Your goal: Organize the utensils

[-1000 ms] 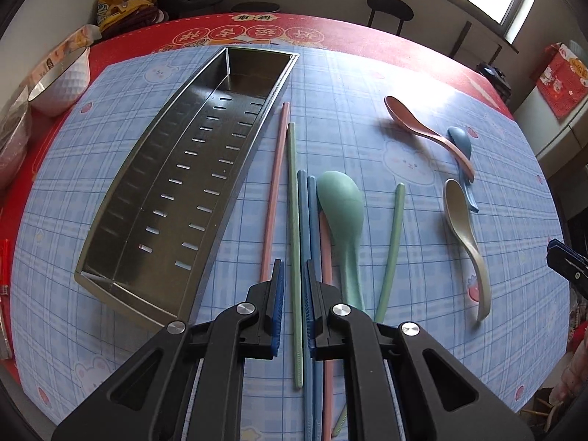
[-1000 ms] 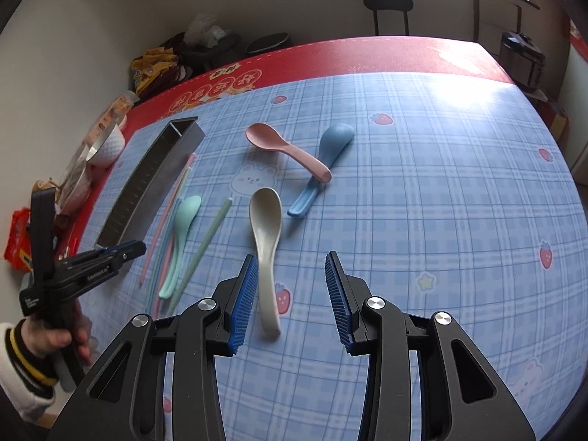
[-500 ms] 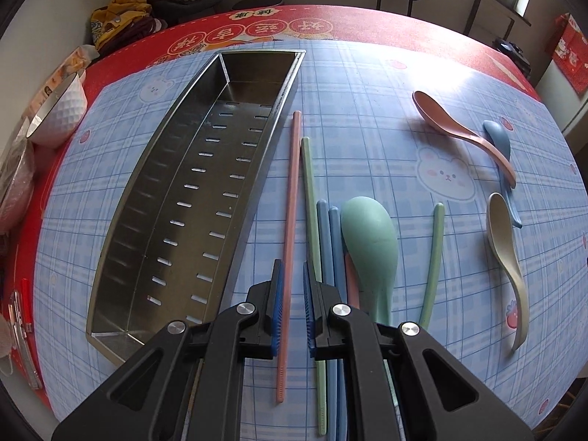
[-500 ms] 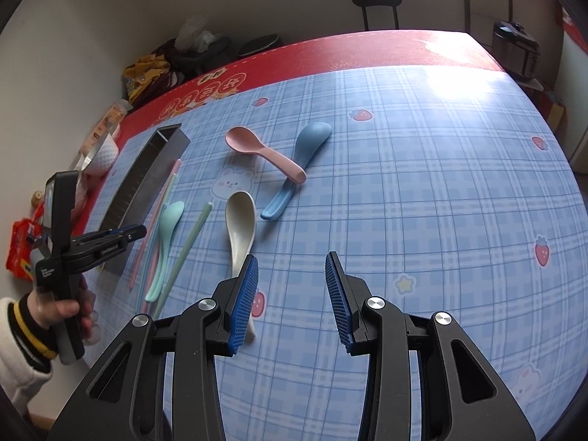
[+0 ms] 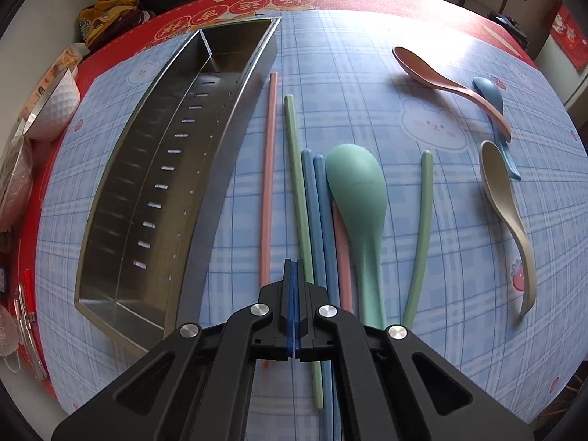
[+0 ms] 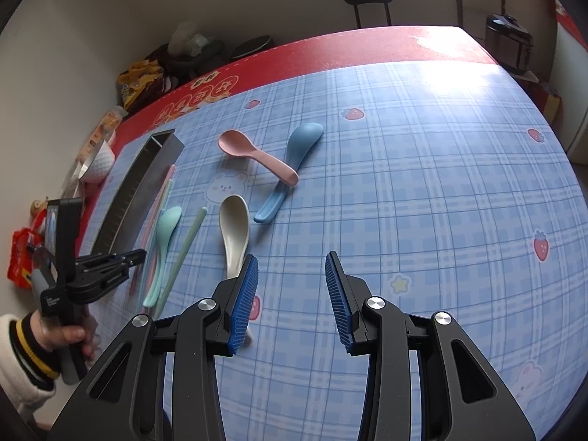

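My left gripper (image 5: 294, 279) has its jaws pressed together, empty, between the pink chopstick (image 5: 267, 183) and the green chopstick (image 5: 299, 198). I should reopen them squarely over one stick; the right gripper (image 6: 292, 286) hangs spread

Each claw (image 6: 292, 268) consists of black moulded plastic arms with triangular cut-outs, silver round screw heads at the pivots, and blue ribbed pads (image 6: 244, 294). The left claw (image 5: 293, 270) is identical. The sleeve (image 6: 22, 367) is white with a black-and-yellow striped cuff.
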### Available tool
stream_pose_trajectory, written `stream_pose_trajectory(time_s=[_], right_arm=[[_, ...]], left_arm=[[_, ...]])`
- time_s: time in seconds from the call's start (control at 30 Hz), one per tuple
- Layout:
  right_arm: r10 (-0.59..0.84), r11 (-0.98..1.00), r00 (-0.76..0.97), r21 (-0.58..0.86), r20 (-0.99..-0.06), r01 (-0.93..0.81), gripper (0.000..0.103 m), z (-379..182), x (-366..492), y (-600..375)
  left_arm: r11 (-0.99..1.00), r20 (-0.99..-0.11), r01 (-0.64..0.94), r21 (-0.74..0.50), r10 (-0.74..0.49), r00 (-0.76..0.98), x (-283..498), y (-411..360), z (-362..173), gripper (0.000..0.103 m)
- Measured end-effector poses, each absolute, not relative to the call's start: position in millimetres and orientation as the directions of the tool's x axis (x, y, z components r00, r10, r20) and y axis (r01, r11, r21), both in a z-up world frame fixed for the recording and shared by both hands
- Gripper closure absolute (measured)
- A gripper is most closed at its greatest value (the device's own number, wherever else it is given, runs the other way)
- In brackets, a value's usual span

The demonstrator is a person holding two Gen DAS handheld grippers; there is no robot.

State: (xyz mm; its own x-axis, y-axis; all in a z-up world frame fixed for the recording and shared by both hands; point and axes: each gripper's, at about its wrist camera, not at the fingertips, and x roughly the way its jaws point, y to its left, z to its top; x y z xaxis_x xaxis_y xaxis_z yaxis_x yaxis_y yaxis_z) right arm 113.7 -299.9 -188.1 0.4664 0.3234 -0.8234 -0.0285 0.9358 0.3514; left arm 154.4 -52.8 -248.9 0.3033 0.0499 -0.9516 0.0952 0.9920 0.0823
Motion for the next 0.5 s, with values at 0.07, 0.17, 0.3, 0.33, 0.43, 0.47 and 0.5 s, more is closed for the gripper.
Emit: stream_pose_trajectory(time_s=[0.07, 0.17, 0.3, 0.33, 0.43, 0.47, 0.5], right_arm=[[0.328, 0.934, 0.462, 0.356, -0.824, -0.029, 0.065, -189.3, 114.2, -298.5], [0.339, 0.93, 0.456, 0.365, -0.823, -0.032, 0.065, -191.5, 114.5, -295.4], [0.349, 0.929, 0.454, 0.368, -0.82, -0.048, 0.065, -190.7, 114.9, -288.9], [0.35, 0.928, 0.454, 0.368, -0.819, -0.053, 0.065, -190.5, 114.3, -287.8], [0.353, 0.929, 0.451, 0.364, -0.82, -0.065, 0.065, -190.6, 113.7, -283.3], [0.353, 0.929, 0.45, 0.363, -0.82, -0.068, 0.065, -190.8, 113.0, -283.0], [0.353, 0.929, 0.45, 0.363, -0.82, -0.068, 0.065, -191.2, 112.0, -283.3]], left_arm=[[0.995, -0.96, 0.085, 0.044, 0.018, 0.281, 142.6, -50.6, -248.7, 0.103], [0.998, -0.967, 0.067, -0.005, -0.022, 0.253, 123.6, -46.9, -248.8, 0.103], [0.998, -0.949, 0.061, -0.006, -0.025, 0.314, 110.1, -44.1, -235.1, 0.103], [0.998, -0.939, 0.059, 0.009, -0.012, 0.344, 110.8, -44.3, -228.8, 0.103], [0.999, -0.923, 0.043, -0.007, -0.023, 0.384, 129.8, -39.4, -217.1, 0.102], [0.999, -0.918, 0.041, -0.002, -0.018, 0.397, 138.7, -38.0, -214.7, 0.102], [0.999, -0.913, 0.043, 0.007, -0.011, 0.407, 145.6, -38.2, -213.9, 0.102]])
